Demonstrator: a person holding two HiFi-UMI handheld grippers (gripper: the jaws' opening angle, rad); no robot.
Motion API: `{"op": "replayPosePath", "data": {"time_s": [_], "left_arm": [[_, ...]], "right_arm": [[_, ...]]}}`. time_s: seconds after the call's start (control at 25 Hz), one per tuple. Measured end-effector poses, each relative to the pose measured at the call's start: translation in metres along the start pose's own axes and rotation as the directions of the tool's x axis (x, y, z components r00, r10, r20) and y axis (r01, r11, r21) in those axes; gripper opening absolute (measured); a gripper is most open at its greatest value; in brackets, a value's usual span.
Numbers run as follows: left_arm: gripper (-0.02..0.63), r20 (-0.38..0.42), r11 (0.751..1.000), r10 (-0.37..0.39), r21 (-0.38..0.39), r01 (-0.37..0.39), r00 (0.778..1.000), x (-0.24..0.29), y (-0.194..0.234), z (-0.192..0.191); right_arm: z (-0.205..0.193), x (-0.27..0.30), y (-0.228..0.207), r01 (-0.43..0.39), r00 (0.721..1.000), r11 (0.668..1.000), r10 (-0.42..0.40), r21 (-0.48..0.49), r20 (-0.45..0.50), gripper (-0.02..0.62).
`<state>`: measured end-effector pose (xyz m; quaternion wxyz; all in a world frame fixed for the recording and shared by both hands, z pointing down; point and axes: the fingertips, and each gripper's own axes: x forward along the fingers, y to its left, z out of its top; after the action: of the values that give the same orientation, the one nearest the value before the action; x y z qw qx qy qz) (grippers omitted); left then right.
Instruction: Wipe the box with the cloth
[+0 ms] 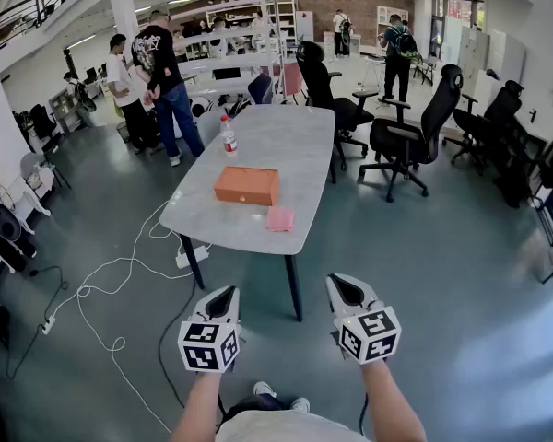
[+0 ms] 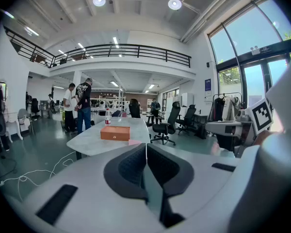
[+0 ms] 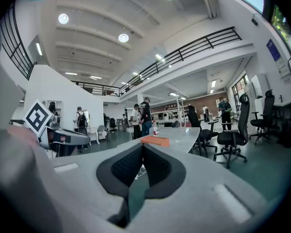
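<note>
An orange box lies on the grey table, with a pink cloth beside it near the table's front edge. Both grippers hang in the air well short of the table, apart from box and cloth. My left gripper is shut with nothing in it, and so is my right gripper. In the left gripper view the shut left gripper points toward the box and the cloth. In the right gripper view, the box lies beyond the shut right gripper.
A plastic bottle stands on the table behind the box. Black office chairs stand to the table's right. White cables trail over the floor at its left. Several people stand at the far end.
</note>
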<state>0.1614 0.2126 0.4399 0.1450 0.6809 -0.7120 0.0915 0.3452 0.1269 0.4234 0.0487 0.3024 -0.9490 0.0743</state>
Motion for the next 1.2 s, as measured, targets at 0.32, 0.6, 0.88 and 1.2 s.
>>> {"op": "replayPosePath", "data": {"time_s": [0.32, 0.6, 0.88, 1.2], "left_arm": [[0.015, -0.01, 1.0, -0.007, 0.011, 0.007, 1.0, 0.011, -0.003, 0.002], [0.015, -0.017, 1.0, -0.007, -0.001, 0.007, 1.0, 0.035, 0.012, 0.004], [0.015, -0.011, 1.0, -0.011, -0.022, 0.011, 1.0, 0.068, 0.051, 0.012], [0.015, -0.021, 0.998, -0.054, -0.039, 0.053, 0.998, 0.124, 0.103, 0.028]], "right_arm": [[-0.005, 0.005, -0.002, -0.01, 1.0, 1.0, 0.01, 0.0, -0.015, 0.005], [-0.008, 0.029, -0.009, -0.013, 0.999, 1.0, 0.014, 0.011, -0.036, 0.005], [-0.009, 0.075, -0.011, -0.004, 0.999, 1.0, 0.004, 0.008, -0.052, 0.005], [-0.008, 0.148, -0.015, 0.023, 0.996, 0.999, -0.021, 0.023, -0.083, 0.005]]}}
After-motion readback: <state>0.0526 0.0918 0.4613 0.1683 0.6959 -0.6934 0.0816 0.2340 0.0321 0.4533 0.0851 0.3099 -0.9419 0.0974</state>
